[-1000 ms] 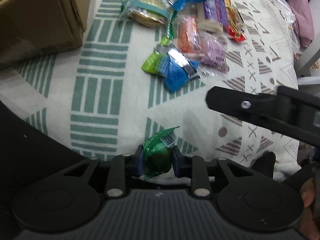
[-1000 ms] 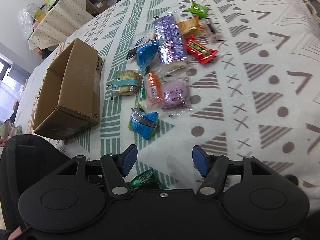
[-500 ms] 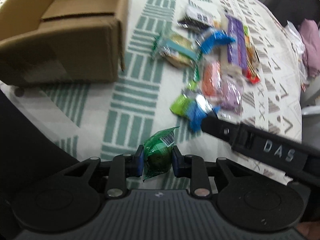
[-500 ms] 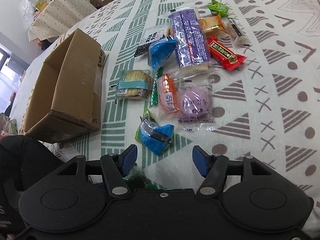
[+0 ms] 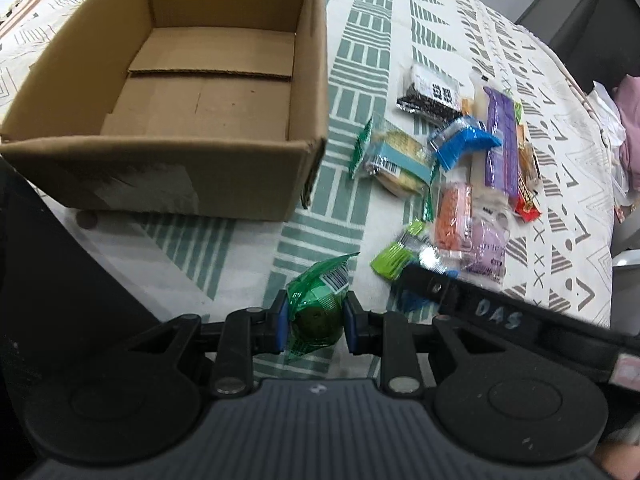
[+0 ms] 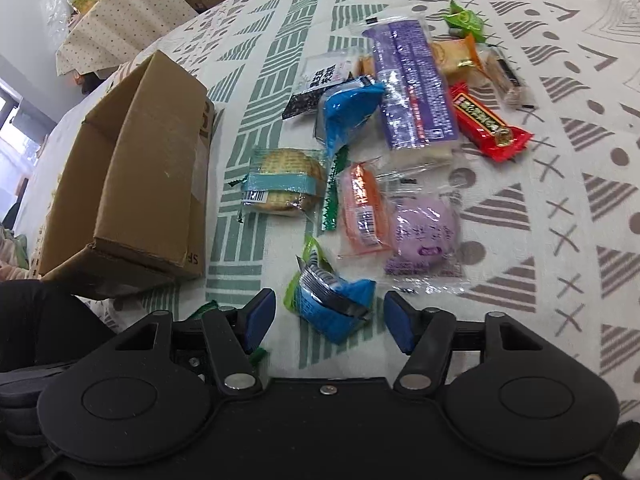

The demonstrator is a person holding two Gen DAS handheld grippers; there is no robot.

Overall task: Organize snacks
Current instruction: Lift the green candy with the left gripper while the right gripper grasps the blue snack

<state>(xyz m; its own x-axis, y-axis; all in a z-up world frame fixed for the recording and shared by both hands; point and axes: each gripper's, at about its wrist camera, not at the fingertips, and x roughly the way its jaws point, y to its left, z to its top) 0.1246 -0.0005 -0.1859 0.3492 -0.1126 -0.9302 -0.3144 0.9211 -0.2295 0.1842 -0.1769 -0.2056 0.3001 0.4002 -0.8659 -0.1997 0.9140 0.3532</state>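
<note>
My left gripper [image 5: 314, 322] is shut on a green wrapped snack [image 5: 318, 308], held above the cloth just in front of the open cardboard box [image 5: 192, 92], which is empty inside. My right gripper [image 6: 328, 318] is open, its jaws either side of a blue and green packet [image 6: 332, 304] lying on the cloth. Several more snacks lie beyond it: a round cracker pack [image 6: 282, 186], an orange pack [image 6: 364, 208], a purple round pack [image 6: 424, 232], a long purple bar [image 6: 412, 88], a red bar [image 6: 488, 124]. The right gripper's finger crosses the left wrist view [image 5: 472, 300].
The box [image 6: 132, 184] stands left of the snack pile on a patterned green and grey cloth [image 6: 560, 184]. A black chair back [image 5: 48, 280] sits at the near left. A second covered table [image 6: 120, 28] stands far behind.
My left gripper carried the green snack left and forward, so the box interior now shows. My right gripper moved forward until its open jaws flank the blue and green packet.
</note>
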